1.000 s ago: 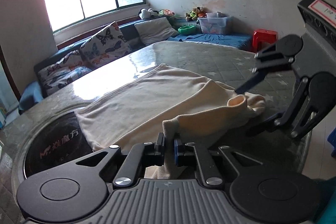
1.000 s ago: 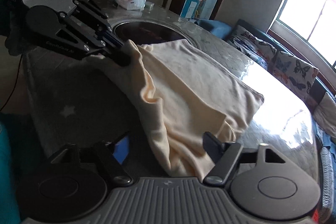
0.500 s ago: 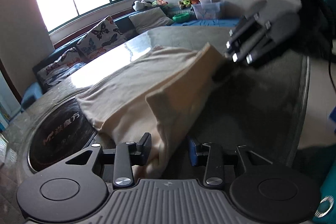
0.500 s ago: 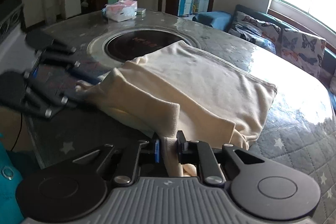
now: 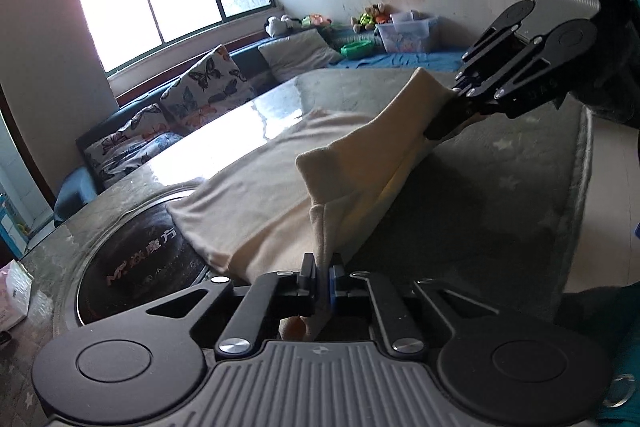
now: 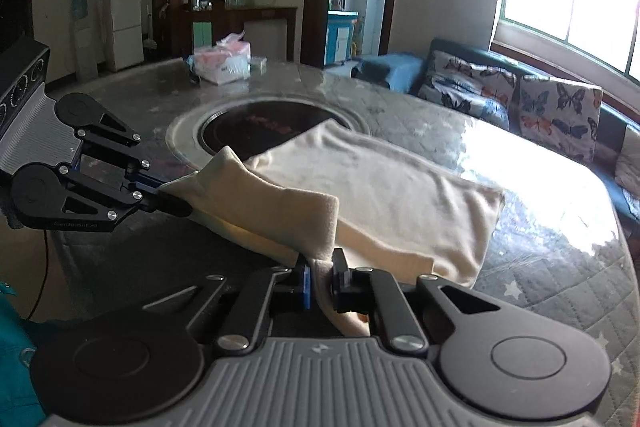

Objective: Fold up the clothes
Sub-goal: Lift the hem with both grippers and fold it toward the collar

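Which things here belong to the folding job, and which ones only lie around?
Part of the job:
- cloth, cream, near edge lifted
- left gripper, shut on the cloth
- right gripper, shut on the cloth
- table, under the cloth

Lying about:
- tissue pack, far side of the table
- cooktop, round, set in the table
- cushions
- toy bin

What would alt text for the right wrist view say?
The right gripper and left gripper each pinch an edge of a cream garment, lifting it above a round table. Butterfly cushions sit under the window.
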`<state>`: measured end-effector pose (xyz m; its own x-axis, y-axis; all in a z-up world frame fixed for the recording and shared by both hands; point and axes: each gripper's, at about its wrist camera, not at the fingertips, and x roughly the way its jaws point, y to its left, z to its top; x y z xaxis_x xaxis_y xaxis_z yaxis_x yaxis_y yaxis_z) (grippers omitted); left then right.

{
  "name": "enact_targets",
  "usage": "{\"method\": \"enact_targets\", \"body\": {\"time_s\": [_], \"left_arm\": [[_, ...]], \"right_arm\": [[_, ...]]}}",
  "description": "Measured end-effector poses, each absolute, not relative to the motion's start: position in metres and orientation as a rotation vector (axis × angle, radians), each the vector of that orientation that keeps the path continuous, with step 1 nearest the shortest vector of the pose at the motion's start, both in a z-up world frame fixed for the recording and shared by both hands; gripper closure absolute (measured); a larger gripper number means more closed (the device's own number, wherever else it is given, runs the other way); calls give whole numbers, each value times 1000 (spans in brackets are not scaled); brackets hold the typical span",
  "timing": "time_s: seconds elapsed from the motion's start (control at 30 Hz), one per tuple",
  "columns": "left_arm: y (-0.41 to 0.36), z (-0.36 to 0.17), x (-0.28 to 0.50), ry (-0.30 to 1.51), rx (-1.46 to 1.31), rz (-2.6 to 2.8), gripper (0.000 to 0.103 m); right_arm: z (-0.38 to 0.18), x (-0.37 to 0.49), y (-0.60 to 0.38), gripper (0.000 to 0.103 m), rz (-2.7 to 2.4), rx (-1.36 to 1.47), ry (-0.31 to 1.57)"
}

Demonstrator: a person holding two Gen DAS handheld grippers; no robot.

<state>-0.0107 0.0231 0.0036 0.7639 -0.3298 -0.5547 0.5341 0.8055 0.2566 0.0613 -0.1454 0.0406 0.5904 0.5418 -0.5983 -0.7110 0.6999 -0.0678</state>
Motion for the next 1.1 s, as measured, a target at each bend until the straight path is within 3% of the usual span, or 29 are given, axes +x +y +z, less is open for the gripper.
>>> {"method": "enact_targets", "body": {"time_s": [0.5, 0.8, 1.1], "left_arm": [[37, 44, -80, 489, 312, -559, 97], [41, 53, -7, 450, 285, -463, 97], [35, 12, 102, 593, 281, -282, 97]], "right_arm": [[86, -17, -157, 95, 832, -349, 565], [98, 45, -141, 95, 793, -339, 536], [66, 159, -107, 95, 724, -324, 616]]}}
